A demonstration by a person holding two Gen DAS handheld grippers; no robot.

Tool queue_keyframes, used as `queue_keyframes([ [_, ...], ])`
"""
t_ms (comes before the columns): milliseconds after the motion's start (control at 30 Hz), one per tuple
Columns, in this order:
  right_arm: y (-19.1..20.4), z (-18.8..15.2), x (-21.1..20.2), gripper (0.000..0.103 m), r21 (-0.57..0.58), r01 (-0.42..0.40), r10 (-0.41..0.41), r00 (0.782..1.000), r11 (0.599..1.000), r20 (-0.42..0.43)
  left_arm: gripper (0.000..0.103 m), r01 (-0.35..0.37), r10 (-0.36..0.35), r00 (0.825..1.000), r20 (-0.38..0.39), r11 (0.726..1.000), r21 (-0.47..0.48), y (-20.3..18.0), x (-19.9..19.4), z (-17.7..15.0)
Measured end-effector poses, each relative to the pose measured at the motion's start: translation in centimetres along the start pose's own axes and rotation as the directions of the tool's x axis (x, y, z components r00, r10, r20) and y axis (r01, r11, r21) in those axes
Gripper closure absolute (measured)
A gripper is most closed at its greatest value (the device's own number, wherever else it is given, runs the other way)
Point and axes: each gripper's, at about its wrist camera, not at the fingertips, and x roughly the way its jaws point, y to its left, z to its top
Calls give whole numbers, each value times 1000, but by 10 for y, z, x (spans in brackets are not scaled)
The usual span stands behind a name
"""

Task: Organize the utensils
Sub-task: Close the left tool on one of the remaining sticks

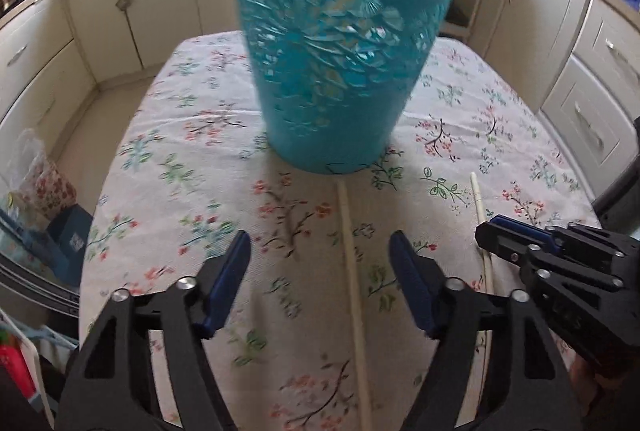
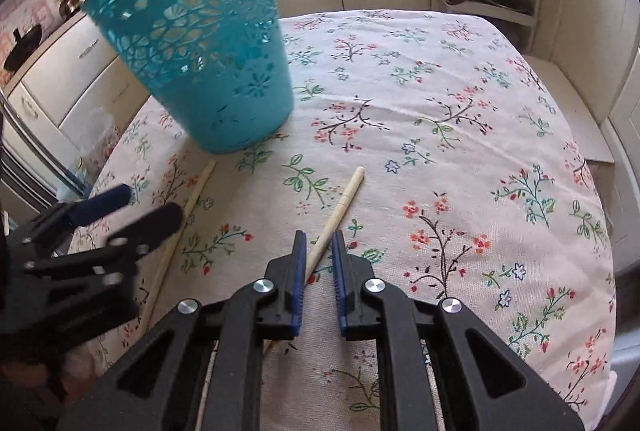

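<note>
Right gripper (image 2: pixel 319 251) is straddling a chopstick

Jaws narrowed around the chopstick (image 2: pixel 340 203), not yet pinching; it points toward the blue basket (image 2: pixel 208 71). Left gripper (image 1: pixel 320 255) is spread wide over the other stick (image 1: pixel 352 271).

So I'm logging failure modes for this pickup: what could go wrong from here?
1. The right claw straddles the right chopstick at a slant with narrow jaws, so closing could roll it away or pinch only its edge.
2. The left claw hangs open over the left chopstick beside the right claw; the two could bump.
3. The tall basket looks light; a knock might tip it.
</note>
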Motion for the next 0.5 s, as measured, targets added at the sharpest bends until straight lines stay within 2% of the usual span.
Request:
queue_keyframes([
  [67,1,-1,-1,89,5,-2,2,1000,1000,4,57,-21,22,999,-28,1000,13,-7,12,2],
  [100,0,-1,1,89,2,-1,1,1000,1000,6,59,-46,46,999,-16,999,21,-10,14,3],
  [133,1,-1,1,89,-4,2,-2,1000,1000,9,66,-46,47,999,-15,999,25,-12,15,5],
  [167,1,-1,0,89,-10,5,-5,1000,1000,12,81,-38,38,999,-12,999,21,-12,15,7],
  [233,4,-1,1,89,-24,14,-13,1000,1000,16,96,-25,25,1000,-15,1000,9,-10,16,9],
  [367,3,0,2,89,-16,4,-4,1000,1000,18,98,32,-32,999,-4,998,-49,6,10,8],
  [433,1,1,3,89,-6,-3,4,1000,1000,18,97,44,-47,998,-37,996,-72,14,11,8],
  [500,1,2,3,89,-2,-5,5,1000,1000,20,97,44,-48,996,-81,998,-55,13,12,12],
])
